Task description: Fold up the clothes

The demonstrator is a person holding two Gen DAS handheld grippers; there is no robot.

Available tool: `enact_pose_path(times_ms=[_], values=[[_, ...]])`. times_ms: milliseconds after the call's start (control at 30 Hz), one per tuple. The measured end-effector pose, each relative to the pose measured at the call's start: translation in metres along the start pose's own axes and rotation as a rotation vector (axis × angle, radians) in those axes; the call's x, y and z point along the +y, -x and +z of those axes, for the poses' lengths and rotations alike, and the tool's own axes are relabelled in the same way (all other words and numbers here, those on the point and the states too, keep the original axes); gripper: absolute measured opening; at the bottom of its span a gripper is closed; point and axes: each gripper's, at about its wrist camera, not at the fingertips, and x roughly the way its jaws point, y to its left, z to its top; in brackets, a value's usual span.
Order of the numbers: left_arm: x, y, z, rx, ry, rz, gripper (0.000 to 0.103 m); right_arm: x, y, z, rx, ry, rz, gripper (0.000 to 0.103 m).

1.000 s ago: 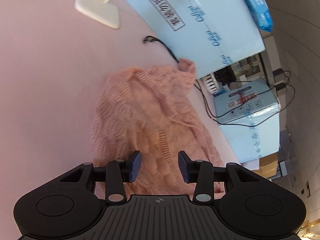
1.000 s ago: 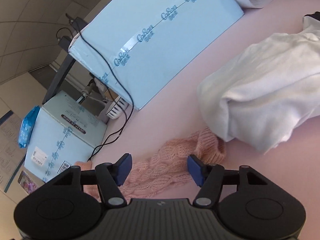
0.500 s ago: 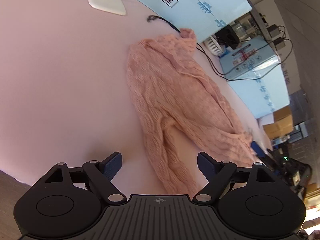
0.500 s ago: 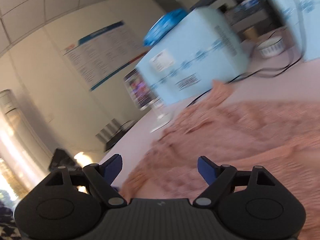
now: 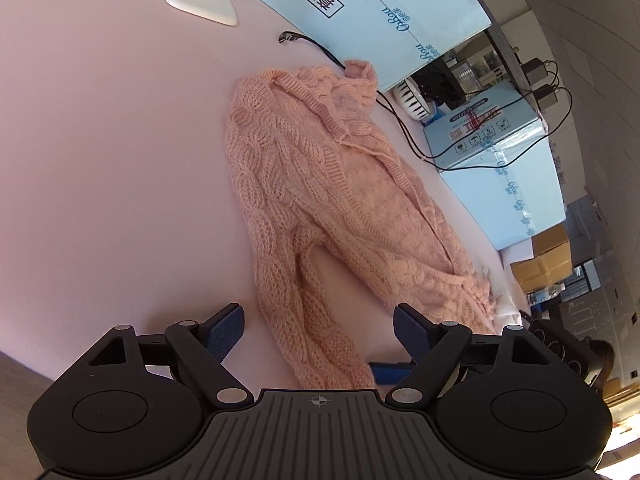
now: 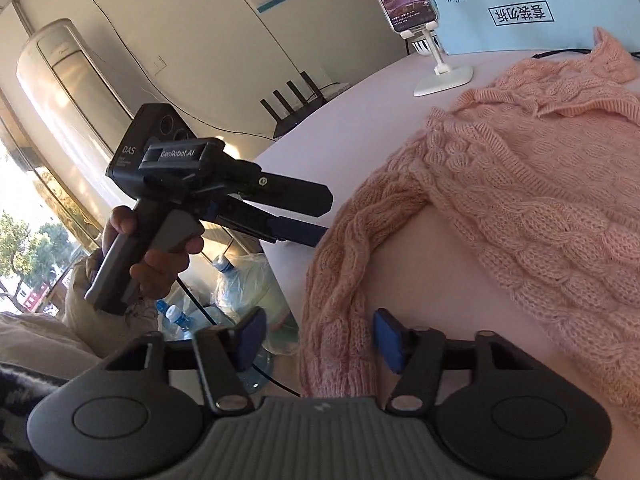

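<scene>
Sweater (image 5: 320, 184), cuff behind left claw (image 5: 318, 330)

Black left gripper (image 6: 298, 224) marked "GenRobot.AI", blue pads (image 6: 300, 232), grey trigger, cream sleeve (image 6: 84, 300).

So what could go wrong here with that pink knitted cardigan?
The jaws of the right gripper are closing around only the loose sleeve of the pink cable-knit cardigan; its open knit could snag or stretch. The thin black cable runs by the collar, so dragging might pull it along. The left gripper sits close; the two might bump.
</scene>
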Motion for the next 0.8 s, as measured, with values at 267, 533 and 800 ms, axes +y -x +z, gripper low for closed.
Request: enact_pose_path(times_ms=[267, 533, 800], values=[[0.015, 0.020, 0.006, -0.078, 0.066, 0.017, 0.083, -0.058, 0.024, 0.007, -0.244, -0.393, 0.410, 0.008], [0.026, 0.019, 0.007, -0.068, 0.114, -0.023, 0.084, -0.160, 0.073, -0.049, -0.782, -1.219, 0.459, 0.072], [0.011, 0.001, 0.019, -0.040, 0.069, -0.029, 0.084, -0.115, 0.125, -0.025, -0.823, -0.783, 0.221, 0.094]])
